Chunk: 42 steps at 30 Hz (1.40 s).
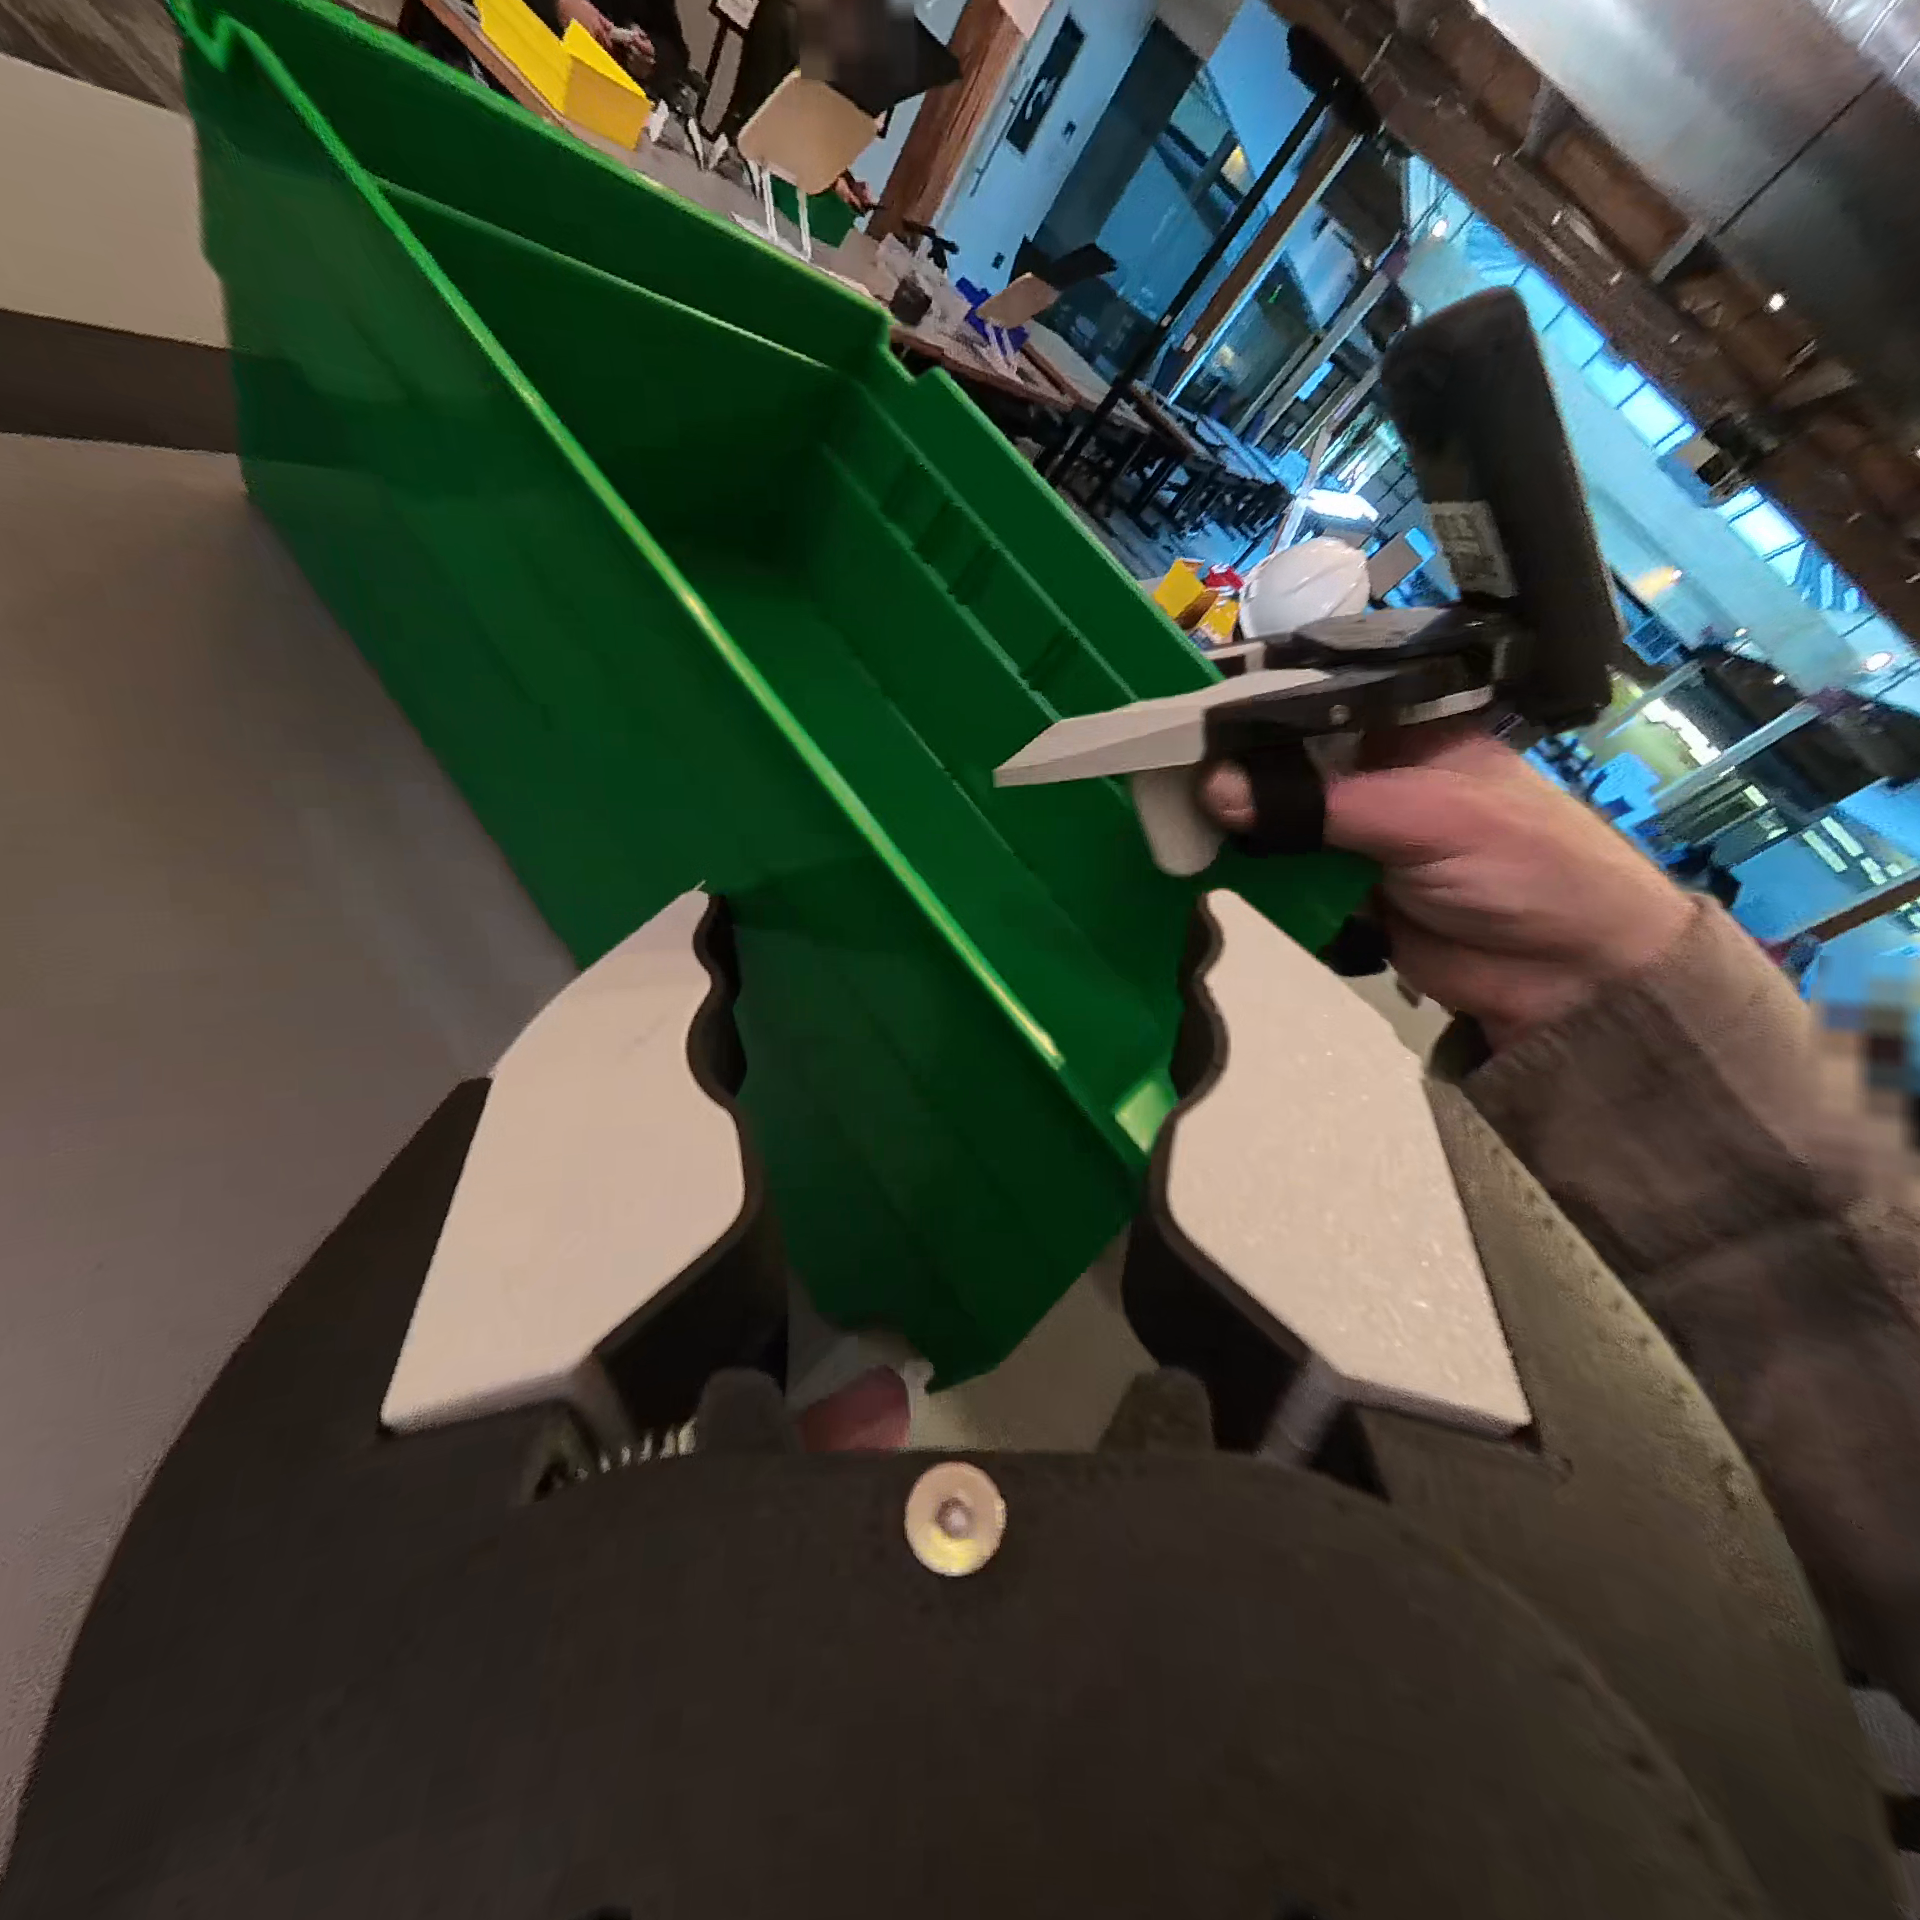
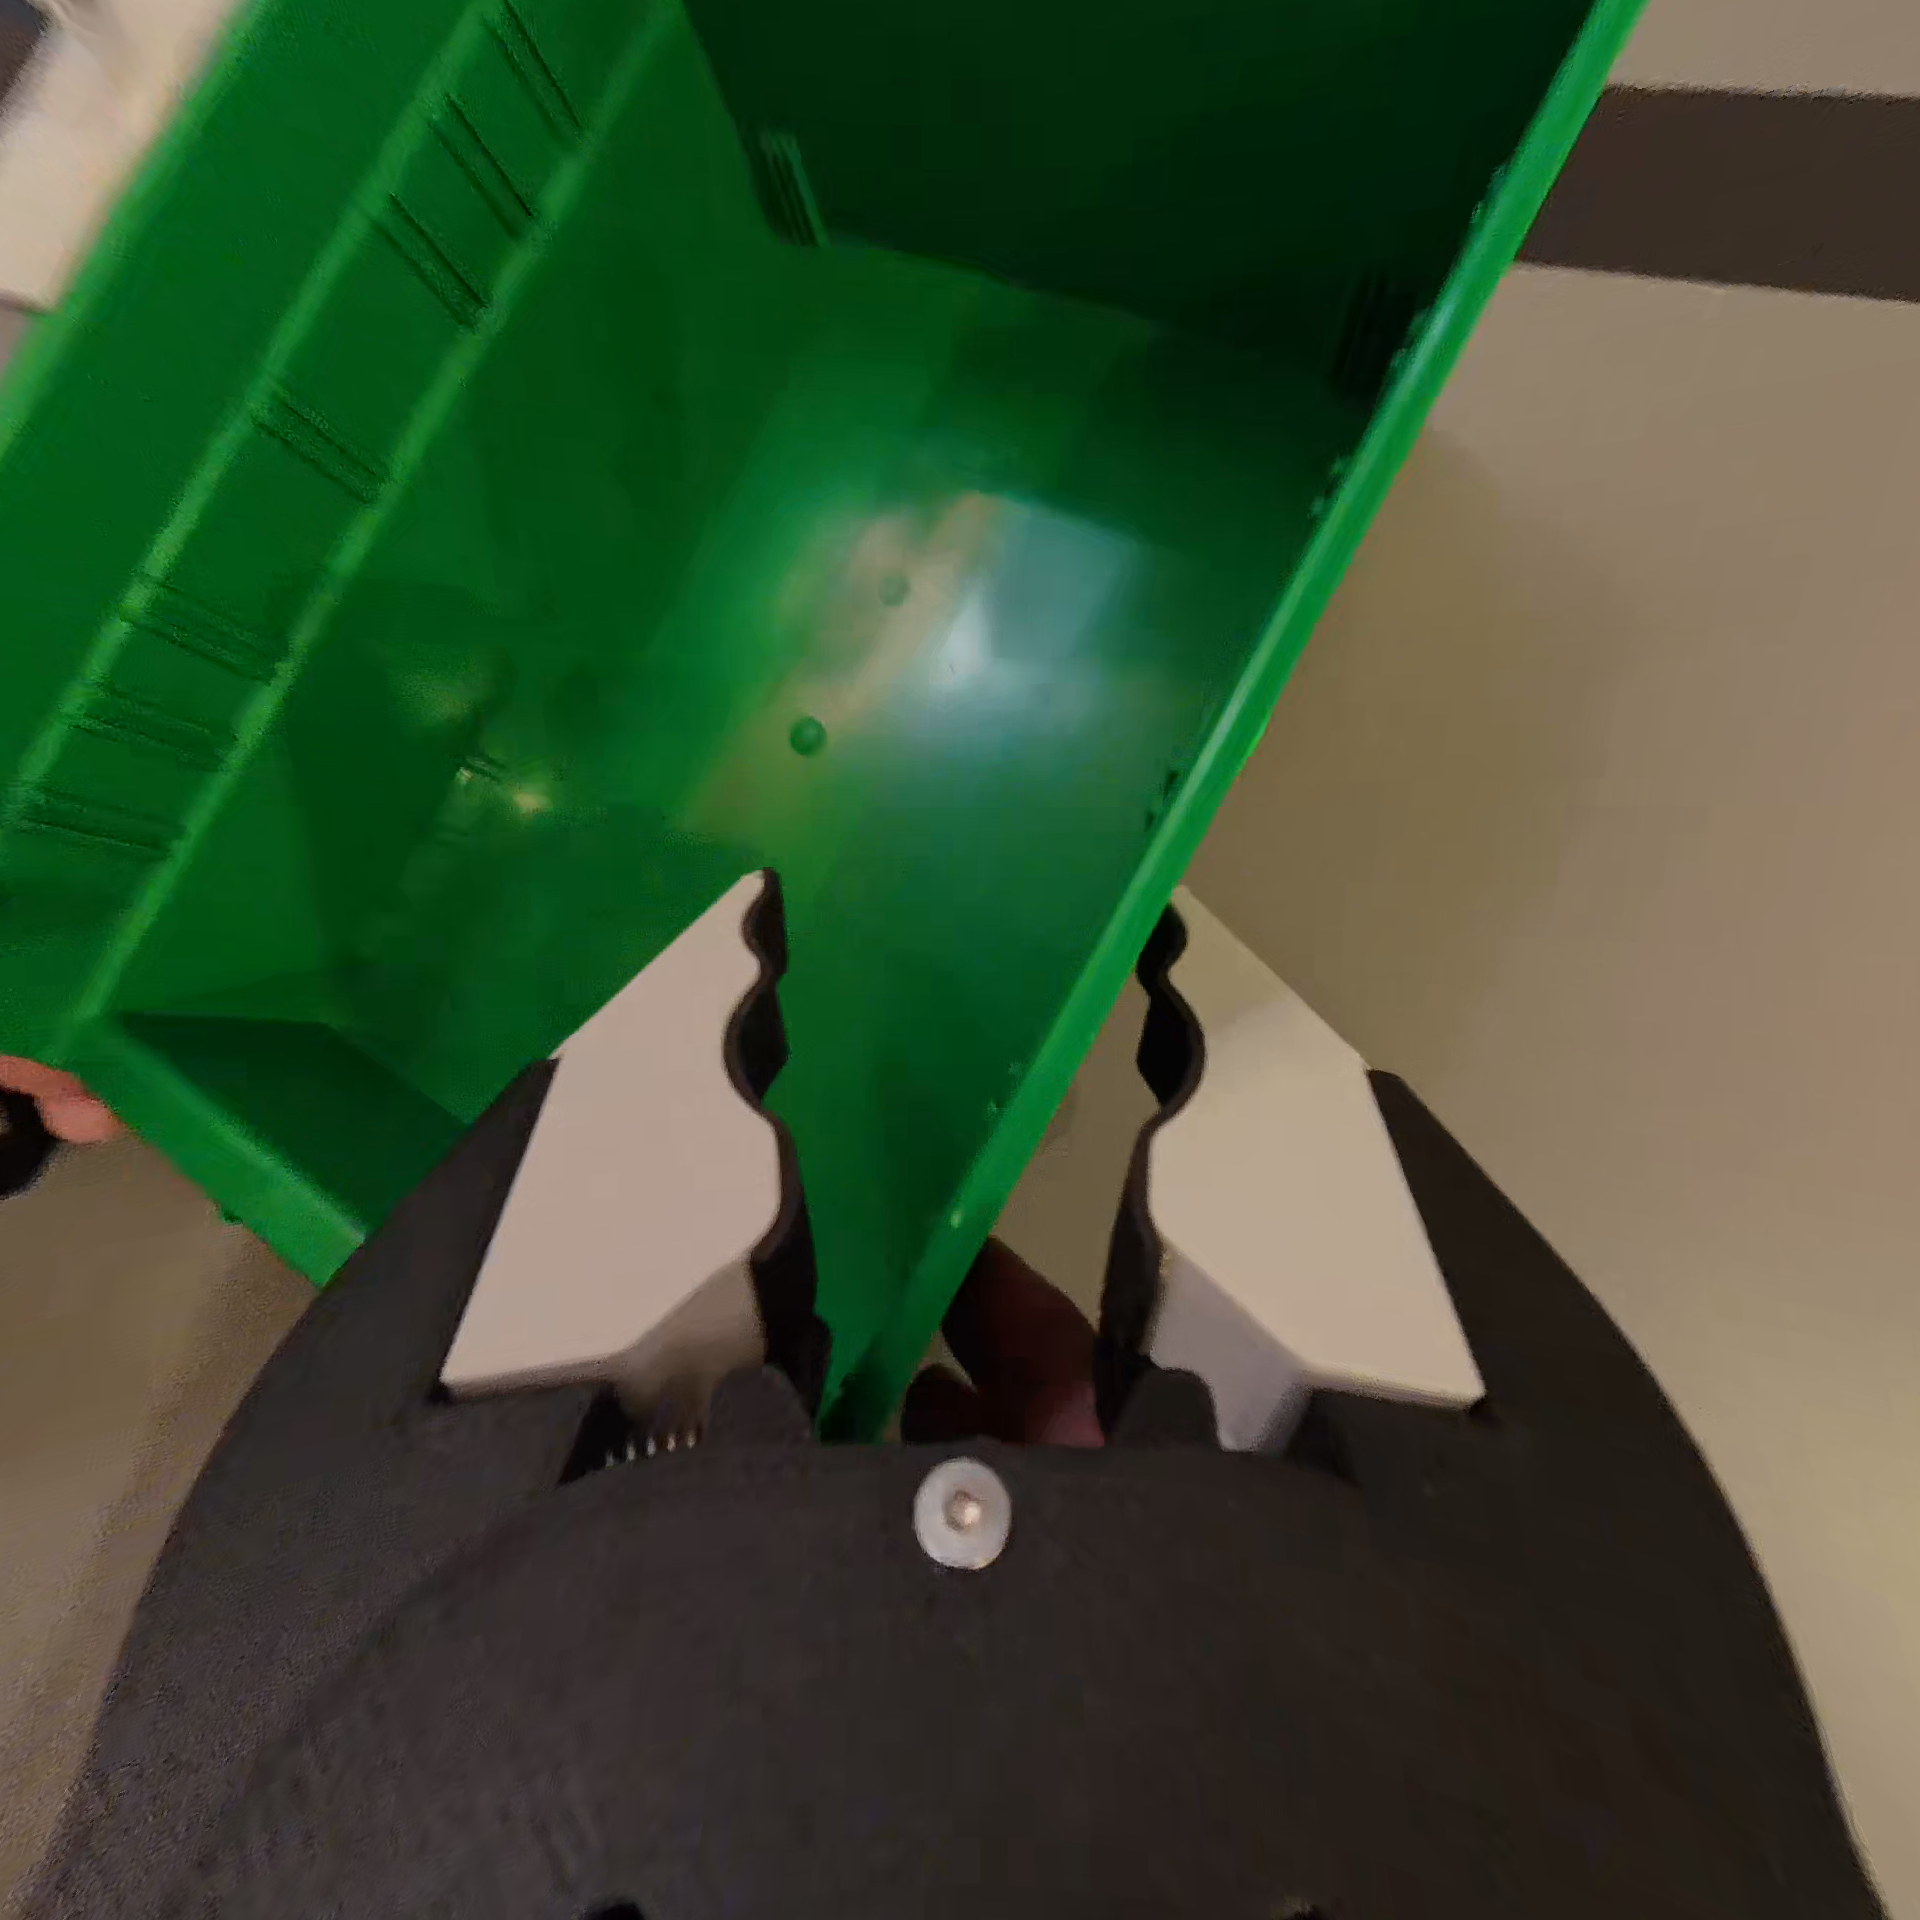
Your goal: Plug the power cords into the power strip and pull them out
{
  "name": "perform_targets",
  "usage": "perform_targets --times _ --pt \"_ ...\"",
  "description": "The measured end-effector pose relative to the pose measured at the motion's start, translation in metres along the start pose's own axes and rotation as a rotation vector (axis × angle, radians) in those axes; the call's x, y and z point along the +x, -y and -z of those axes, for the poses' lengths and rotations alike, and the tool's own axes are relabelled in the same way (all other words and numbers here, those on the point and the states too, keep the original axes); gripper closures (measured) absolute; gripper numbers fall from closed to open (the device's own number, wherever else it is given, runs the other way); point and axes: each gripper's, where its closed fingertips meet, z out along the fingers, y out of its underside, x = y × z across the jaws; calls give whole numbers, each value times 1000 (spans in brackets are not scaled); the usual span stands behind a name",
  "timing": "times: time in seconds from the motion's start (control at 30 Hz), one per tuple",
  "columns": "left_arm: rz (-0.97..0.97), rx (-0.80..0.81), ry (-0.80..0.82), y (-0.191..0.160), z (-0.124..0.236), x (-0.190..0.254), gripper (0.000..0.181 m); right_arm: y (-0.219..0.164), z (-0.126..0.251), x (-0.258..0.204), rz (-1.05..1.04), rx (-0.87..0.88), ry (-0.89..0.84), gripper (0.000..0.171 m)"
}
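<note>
Bin: large empty green plastic bin (image 1: pixel 644 582), filling the frame's upper left, on the pale grey worktop (image 1: pixel 208 935).
Left gripper (image 1: pixel 951 1029): fingers apart, empty.
Right gripper (image 2: pixel 961 1049): fingers apart, straddling the bin's rim.
Cords, power strip: not visible.
Progress: no plugging evident; judged unstarted or finished.

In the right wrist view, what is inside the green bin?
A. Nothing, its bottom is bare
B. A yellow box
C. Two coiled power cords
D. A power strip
A: the right wrist view looks down into the green bin, and its glossy bottom shows only light reflections; no strip, cord or box lies in the part that can be seen.
</note>
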Motion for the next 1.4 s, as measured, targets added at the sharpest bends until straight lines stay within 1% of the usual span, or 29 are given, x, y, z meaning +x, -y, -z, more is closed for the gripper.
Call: perform_targets --times 0.1,0.2,0.27,0.37,0.5,0.57,0.63,0.8,0.87,0.9,0.93,0.97,1.0,1.1,1.13,1.2,1.27,1.33,1.4 --pt "57 -1 -41 -3 -14 14 100 -3 4 27 41 -73 -25 122" --pt "96 8 -78 -7 -30 27 101 -1 8 53 100 -111 -40 127" --pt "106 7 -91 -9 -43 33 102 0 10 70 145 -147 -44 127" --pt "142 -9 -108 -10 -65 38 103 8 12 99 157 -158 -70 129" --pt "124 -23 -102 -10 -93 41 103 20 11 133 167 -169 -105 132" --pt "114 -30 -105 -6 -103 40 101 22 10 141 138 -174 -94 132" --pt "73 -69 -120 -5 -112 39 98 22 13 147 119 -168 -96 133" --pt "90 -99 -125 1 -129 34 103 15 25 155 54 -128 -103 136" --pt "96 -95 -140 3 -131 36 100 14 26 156 48 -124 -88 134" --pt "102 -95 -157 2 -130 37 98 14 28 160 58 -129 -114 129" --pt "111 -108 -184 1 -128 39 99 16 33 167 67 -118 -163 120" --pt "123 -112 -201 1 -124 40 96 23 41 173 66 -69 -209 110" --pt "131 -95 -212 4 -118 41 95 32 52 178 57 -7 -252 103" --pt "27 -63 -215 18 -88 46 92 54 101 182 73 158 -390 71" --pt "-5 -41 -212 26 -73 47 92 63 121 176 83 225 -417 67" --pt "-55 -5 -208 41 -36 49 92 80 159 148 137 353 -444 69" --pt "-126 15 -157 53 6 40 93 87 181 106 204 408 -405 71" --pt "-223 -20 -78 56 49 23 95 85 190 62 265 424 -340 72" --pt "-297 -50 6 55 94 3 99 73 185 14 318 419 -230 82"
